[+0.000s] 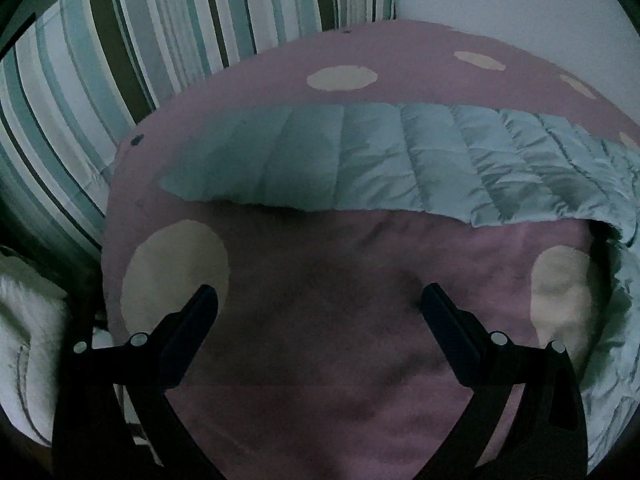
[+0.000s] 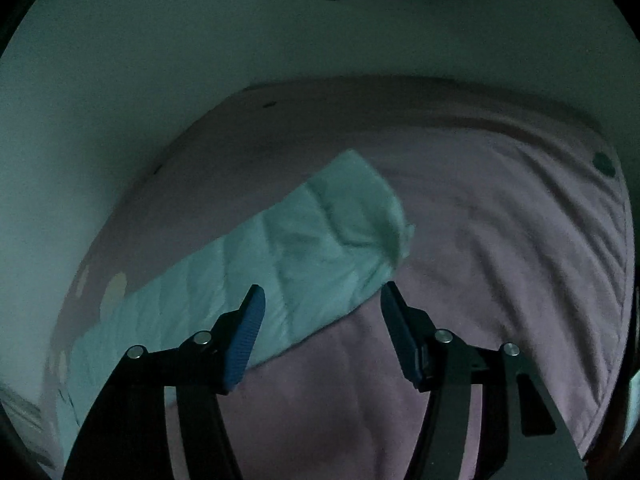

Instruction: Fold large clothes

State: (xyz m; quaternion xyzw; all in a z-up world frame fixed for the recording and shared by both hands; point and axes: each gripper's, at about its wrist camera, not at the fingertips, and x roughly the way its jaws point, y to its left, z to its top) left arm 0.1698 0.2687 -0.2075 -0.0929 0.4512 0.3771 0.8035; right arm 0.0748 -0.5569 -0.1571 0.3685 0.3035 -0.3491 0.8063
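A light blue quilted puffer jacket lies on a pink bedsheet with cream dots. In the left wrist view one sleeve stretches flat across the bed, and the jacket's body bunches at the right edge. My left gripper is open and empty above bare sheet, short of the sleeve. In the right wrist view the other sleeve runs diagonally, its cuff toward the upper right. My right gripper is open and empty, its fingertips just over the sleeve's near edge.
A striped pillow stands at the back left against a pale wall. A white fluffy blanket lies at the left beside the bed. The pink sheet spreads wrinkled to the right, ending at the wall.
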